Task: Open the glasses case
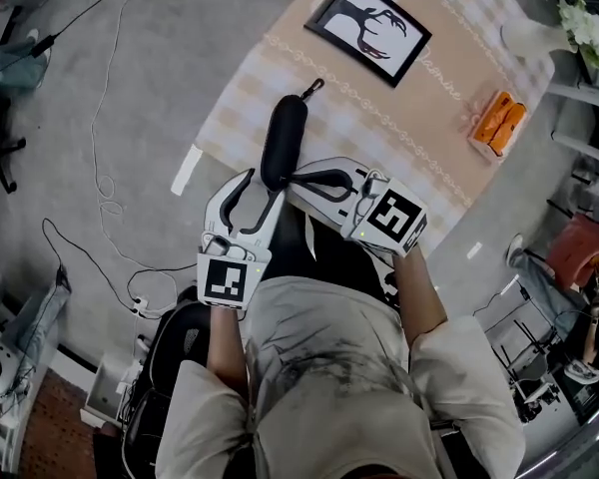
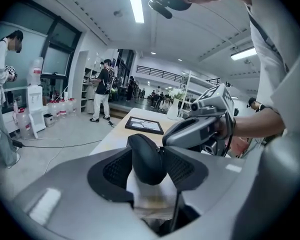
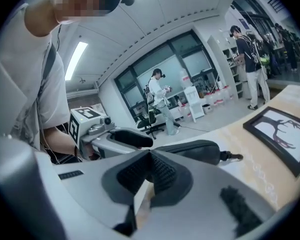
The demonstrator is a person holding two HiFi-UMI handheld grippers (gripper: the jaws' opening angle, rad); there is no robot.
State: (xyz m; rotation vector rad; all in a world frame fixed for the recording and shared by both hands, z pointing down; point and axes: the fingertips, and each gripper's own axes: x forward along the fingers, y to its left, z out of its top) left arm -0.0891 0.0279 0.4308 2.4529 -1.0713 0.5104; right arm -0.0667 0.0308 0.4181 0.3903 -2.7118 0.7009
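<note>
**Glasses case lying closed at the table's near edge, both grippers at its near end**

The black glasses case (image 1: pixel 285 138) is lying zipped shut on the checked tablecloth (image 1: pixel 429 98). In the head view it is sitting by the table's near-left edge. Its length is running from 6 to 12 o'clock, and its small loop (image 1: pixel 314 88) is pointing off toward 1 o'clock.

Your left gripper (image 1: pixel 262 190) is pointing in from 7 o'clock of the case. Its jaws are standing apart with the case's rounded near end sitting between the pads, and the pads are not visibly clamping it.

Your right gripper (image 1: pixel 298 181) is pointing in from 4 o'clock, with its tips just beside that same near end. Its jaws are pressing together, and nothing is showing between them.

Farther out on the cloth, a framed picture (image 1: pixel 369 28) of a bare tree is lying at 1 o'clock of the case. An orange pack (image 1: pixel 497 123) is resting at 3 o'clock, near the table's right edge. White flowers (image 1: pixel 589 23) are standing at 2 o'clock, at the far corner. A thin cable (image 1: pixel 100 183) is trailing across the grey floor at 9 o'clock.
</note>
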